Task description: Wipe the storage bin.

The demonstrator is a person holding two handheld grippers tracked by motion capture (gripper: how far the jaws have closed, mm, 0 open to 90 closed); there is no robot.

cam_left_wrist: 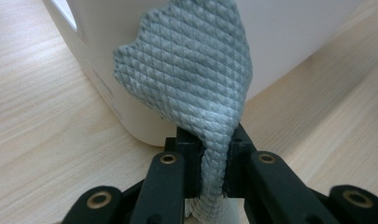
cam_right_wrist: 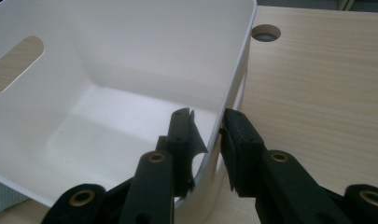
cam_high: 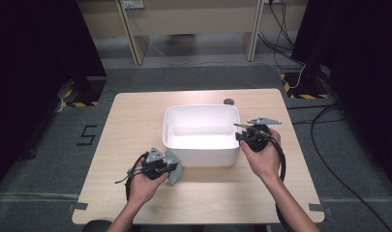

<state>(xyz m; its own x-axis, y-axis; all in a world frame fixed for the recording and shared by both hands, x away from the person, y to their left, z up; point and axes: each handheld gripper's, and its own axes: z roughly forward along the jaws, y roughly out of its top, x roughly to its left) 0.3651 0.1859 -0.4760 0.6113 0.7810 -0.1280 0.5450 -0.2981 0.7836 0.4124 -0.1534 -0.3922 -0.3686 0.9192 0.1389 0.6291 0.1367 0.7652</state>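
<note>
table (cam_high: 135, 116): light wood | grommet hole (cam_high: 228, 101): far edge | floor (cam_high: 193, 77): grey carpet

Left claw (cam_left_wrist: 210, 168): the grey cloth (cam_left_wrist: 186, 79) runs down between the jaws and off the bottom edge; lower end unseen. Cloth's top cut by the upper edge. White bin (cam_left_wrist: 289, 42) behind the cloth is cropped above, and the cloth covers its near corner.

Right claw (cam_right_wrist: 206, 140): jaws straddle the bin wall (cam_right_wrist: 233, 70); whether the pads actually touch it, cannot tell. Bin's near-left part runs off frame. A grey scrap at bottom left (cam_right_wrist: 4, 198), too little visible to identify.

High view: round dark spot on the surface (cam_high: 228, 101) beyond the bin, too small to identify. Left claw's jaws are hidden under hand and cloth.
</note>
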